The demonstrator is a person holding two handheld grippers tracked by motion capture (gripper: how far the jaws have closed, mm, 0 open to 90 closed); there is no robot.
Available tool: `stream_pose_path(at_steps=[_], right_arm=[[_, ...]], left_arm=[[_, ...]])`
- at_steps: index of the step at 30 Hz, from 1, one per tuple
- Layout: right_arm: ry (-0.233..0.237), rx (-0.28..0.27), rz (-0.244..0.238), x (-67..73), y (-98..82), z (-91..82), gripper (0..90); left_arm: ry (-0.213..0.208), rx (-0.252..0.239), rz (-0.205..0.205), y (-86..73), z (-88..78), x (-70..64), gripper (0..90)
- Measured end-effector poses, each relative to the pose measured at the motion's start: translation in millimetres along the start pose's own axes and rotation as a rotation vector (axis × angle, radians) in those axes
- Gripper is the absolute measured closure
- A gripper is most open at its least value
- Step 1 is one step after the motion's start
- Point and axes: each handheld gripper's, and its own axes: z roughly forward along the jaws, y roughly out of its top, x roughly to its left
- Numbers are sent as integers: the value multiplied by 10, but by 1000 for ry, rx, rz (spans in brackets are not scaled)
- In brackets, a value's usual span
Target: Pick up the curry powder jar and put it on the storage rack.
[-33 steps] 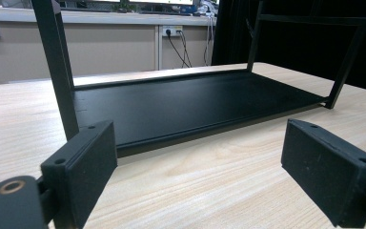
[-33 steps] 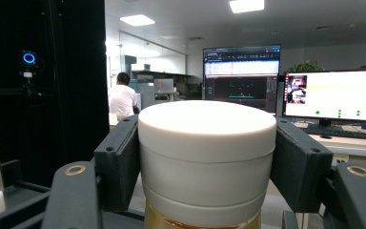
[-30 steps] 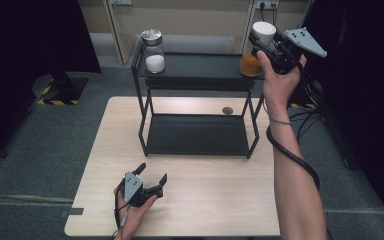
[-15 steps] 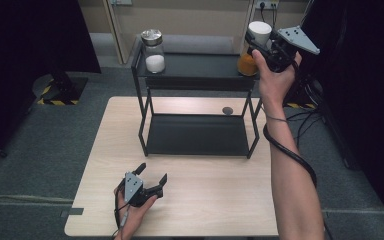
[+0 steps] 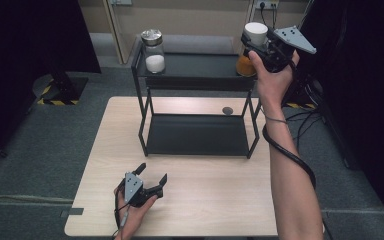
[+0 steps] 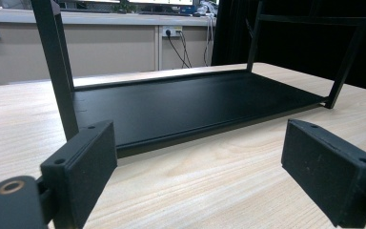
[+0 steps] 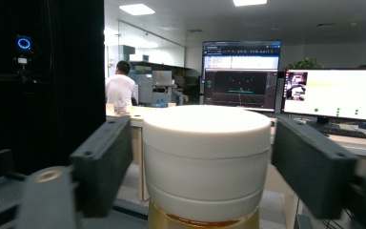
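A jar with a white lid (image 5: 256,31) and orange contents (image 5: 243,66) stands at the right end of the black rack's top shelf (image 5: 200,65). My right gripper (image 5: 255,42) is held up at the lid, open, one jaw on each side of it. In the right gripper view the white lid (image 7: 207,152) sits between the two pads (image 7: 106,162), close to both. My left gripper (image 5: 151,181) rests open on the table (image 5: 215,200) in front of the rack, and nothing lies between its pads (image 6: 83,167).
A glass jar with a metal lid and white contents (image 5: 154,52) stands at the left end of the top shelf. The rack's lower shelf (image 6: 195,100) is bare. A small dark disc (image 5: 227,110) lies on the table behind the rack. Monitors and a seated person are far behind.
My right gripper has moved a little left and closed in around the white lid. The left gripper has stayed put.
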Motion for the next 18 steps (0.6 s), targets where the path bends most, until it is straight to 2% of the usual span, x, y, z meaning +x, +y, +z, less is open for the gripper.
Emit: stream_pose_path(at_steps=[7,18], right_arm=[[-4,-1,14,-6,-10,-90,52],[50,0,3,-57,-25,-302,34]], left_arm=[[1,-2,2,-3,0,-6,112],[2,-2,3,-3,0,-10,112]])
